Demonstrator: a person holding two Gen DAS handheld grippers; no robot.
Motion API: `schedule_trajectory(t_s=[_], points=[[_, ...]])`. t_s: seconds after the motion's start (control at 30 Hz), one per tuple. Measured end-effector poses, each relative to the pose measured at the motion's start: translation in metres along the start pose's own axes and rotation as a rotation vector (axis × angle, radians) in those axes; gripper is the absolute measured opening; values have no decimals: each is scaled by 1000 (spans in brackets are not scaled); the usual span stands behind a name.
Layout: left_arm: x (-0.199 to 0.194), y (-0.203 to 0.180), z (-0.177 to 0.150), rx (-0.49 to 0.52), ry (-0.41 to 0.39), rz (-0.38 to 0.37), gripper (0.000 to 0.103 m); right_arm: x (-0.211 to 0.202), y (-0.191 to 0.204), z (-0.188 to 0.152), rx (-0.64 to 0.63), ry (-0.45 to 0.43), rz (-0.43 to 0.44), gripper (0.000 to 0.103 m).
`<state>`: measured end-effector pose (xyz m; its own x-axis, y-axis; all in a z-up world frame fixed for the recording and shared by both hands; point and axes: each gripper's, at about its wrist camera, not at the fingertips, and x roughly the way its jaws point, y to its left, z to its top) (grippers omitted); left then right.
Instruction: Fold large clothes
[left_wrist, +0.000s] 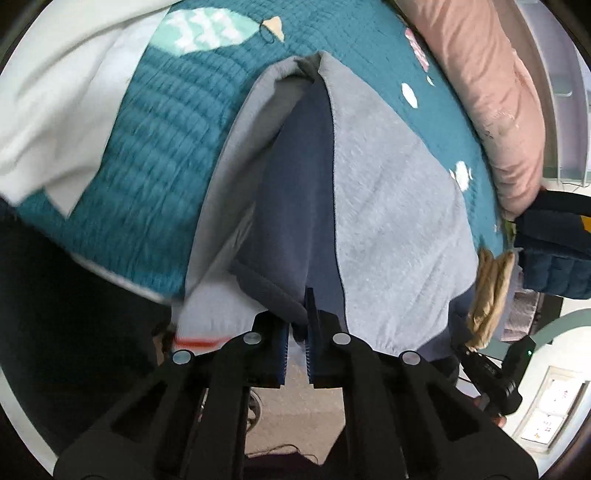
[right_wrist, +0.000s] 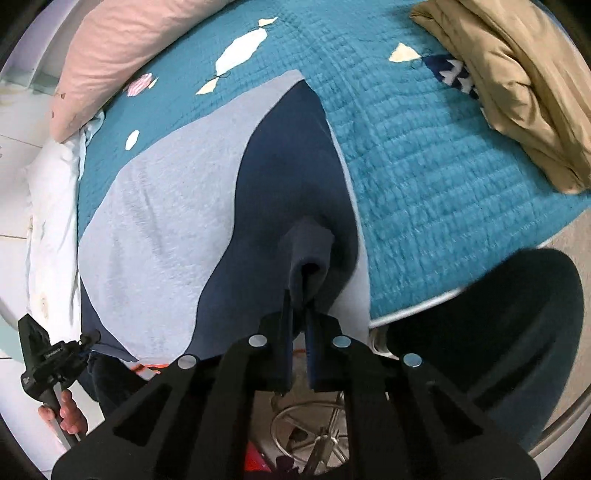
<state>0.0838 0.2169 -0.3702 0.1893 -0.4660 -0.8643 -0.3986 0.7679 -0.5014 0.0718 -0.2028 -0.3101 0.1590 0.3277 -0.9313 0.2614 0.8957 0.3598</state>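
A large grey and navy garment (left_wrist: 388, 221) lies spread on a teal quilt (left_wrist: 147, 166), with its near edge hanging over the bed's side. In the left wrist view my left gripper (left_wrist: 300, 317) is shut on a navy-grey fold at that near edge. The same garment (right_wrist: 159, 221) fills the right wrist view, where my right gripper (right_wrist: 298, 301) is shut on a bunched navy fold (right_wrist: 310, 243) and lifts it slightly off the teal quilt (right_wrist: 424, 166). Both pinched folds hide the fingertips' inner faces.
A pink pillow (right_wrist: 122, 48) lies along the far edge of the bed. A tan folded garment (right_wrist: 524, 92) sits at the right, and a white cloth (left_wrist: 66, 92) at the left. A metal chair base (right_wrist: 314, 432) stands on the floor below. A hand holding the other gripper's black handle (right_wrist: 48, 362) shows at the lower left.
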Motion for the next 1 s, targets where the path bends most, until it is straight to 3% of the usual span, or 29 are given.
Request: schedule_trajectory(t_s=[0.23, 0.3, 0.33, 0.37, 0.4, 0.43, 0.47, 0.53, 0.73, 0.83, 1.0], points=[[27, 18, -3, -17, 29, 65, 6, 34, -16, -6, 13, 43, -39, 6], [32, 18, 0, -16, 39, 111, 17, 37, -14, -7, 12, 47, -47, 9], [31, 15, 1, -1, 40, 119, 17, 35, -11, -5, -8, 64, -58, 11], [27, 8, 1, 29, 30, 129, 21, 32, -9, -4, -24, 85, -62, 24], [22, 0, 2, 62, 15, 155, 34, 28, -6, -2, -36, 97, -69, 52], [17, -5, 2, 81, 1, 179, 45, 20, -6, -1, -44, 90, -88, 66], [8, -8, 3, 93, -25, 207, 63, 9, -6, 1, -48, 51, -106, 76], [-6, -13, 7, 103, -54, 193, 65, -10, -7, 7, -61, -6, -107, 76], [-27, -19, 38, 128, -70, 178, 65, -38, -5, 49, -89, -54, -120, 76], [-25, -20, 67, 129, -45, 135, 68, -33, 9, 82, -115, -50, -87, 76], [3, -24, 116, 33, 15, 56, 71, -8, 22, 132, -95, -16, -57, 76]])
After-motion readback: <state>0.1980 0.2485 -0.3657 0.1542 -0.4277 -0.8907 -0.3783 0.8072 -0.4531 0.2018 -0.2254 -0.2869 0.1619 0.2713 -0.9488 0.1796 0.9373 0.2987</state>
